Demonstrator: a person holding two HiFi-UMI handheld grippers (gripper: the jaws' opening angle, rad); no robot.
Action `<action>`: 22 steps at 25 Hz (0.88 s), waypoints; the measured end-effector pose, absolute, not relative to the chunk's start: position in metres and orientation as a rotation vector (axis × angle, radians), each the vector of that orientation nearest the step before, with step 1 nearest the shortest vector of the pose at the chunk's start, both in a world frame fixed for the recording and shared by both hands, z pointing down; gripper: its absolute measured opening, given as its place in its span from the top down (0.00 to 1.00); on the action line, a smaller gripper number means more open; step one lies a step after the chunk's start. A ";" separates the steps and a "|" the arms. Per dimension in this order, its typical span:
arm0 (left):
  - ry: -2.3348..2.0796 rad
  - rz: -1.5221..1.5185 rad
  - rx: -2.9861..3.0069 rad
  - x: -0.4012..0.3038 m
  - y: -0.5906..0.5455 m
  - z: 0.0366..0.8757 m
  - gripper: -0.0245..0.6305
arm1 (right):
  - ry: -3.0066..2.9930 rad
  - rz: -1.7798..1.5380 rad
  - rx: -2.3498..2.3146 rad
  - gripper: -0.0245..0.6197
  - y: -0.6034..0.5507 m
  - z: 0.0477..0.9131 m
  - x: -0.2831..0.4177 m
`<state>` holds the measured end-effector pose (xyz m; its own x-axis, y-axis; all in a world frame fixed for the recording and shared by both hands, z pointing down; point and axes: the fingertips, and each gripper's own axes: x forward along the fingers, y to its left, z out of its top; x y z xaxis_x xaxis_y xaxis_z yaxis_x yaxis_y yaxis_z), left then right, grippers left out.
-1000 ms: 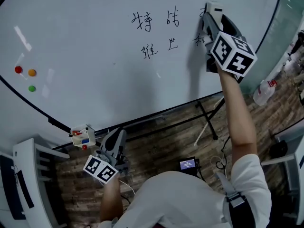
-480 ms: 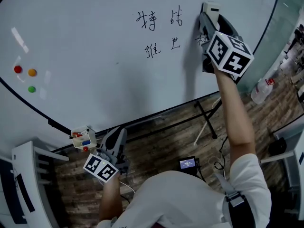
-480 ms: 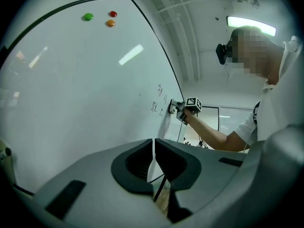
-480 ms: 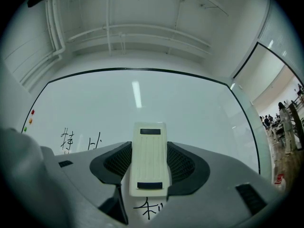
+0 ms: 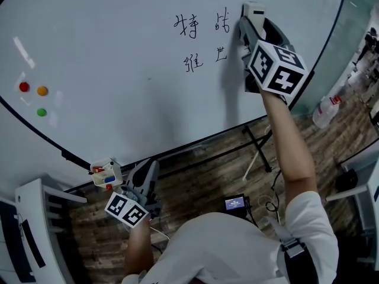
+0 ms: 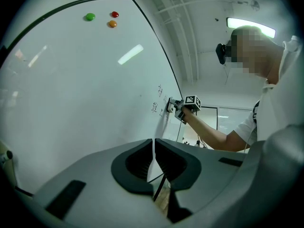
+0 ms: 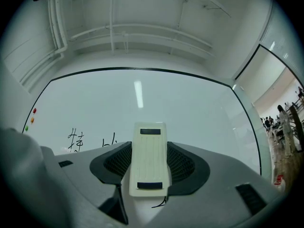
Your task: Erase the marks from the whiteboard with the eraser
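Observation:
A large whiteboard (image 5: 118, 58) fills the head view, with black handwritten marks (image 5: 190, 27) in two rows near its upper middle. My right gripper (image 5: 251, 25) is shut on a cream eraser (image 5: 254, 12), pressed flat against the board just right of the marks. In the right gripper view the eraser (image 7: 150, 158) sits clamped between the jaws, and the marks (image 7: 77, 139) show at the left. My left gripper (image 5: 141, 179) hangs low below the board's bottom edge, its jaws shut with nothing between them (image 6: 153, 158).
Three coloured magnets (image 5: 32, 96) stick to the board at the left. A small marker holder (image 5: 105, 173) hangs at the bottom rim. Board stand legs (image 5: 260, 147), a spray bottle (image 5: 324, 112) and a small device (image 5: 235, 203) sit on the wooden floor.
My right gripper has slid the eraser leftward along the board, over the rightmost characters, which no longer show. The left gripper has stayed where it was.

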<state>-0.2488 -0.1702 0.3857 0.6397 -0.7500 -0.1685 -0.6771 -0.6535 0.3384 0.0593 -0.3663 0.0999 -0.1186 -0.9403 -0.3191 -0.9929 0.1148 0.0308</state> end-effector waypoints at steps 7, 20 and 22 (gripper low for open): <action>-1.143 -0.426 2.618 -0.249 -0.168 0.389 0.95 | 2.189 0.350 -1.906 0.57 -0.362 0.101 0.036; -1.133 -0.424 2.615 -0.253 -0.162 0.393 0.95 | 2.181 0.354 -1.914 0.57 -0.356 0.102 0.012; -1.127 -0.423 2.618 -0.252 -0.163 0.393 0.95 | 2.178 0.357 -1.916 0.57 -0.356 0.102 0.009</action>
<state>-0.2524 -0.1626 0.3932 0.6568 -0.7365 -0.1615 -0.6609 -0.6654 0.3470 0.0086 -0.3555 0.1017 -0.1267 -0.9389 -0.3200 -0.9919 0.1211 0.0376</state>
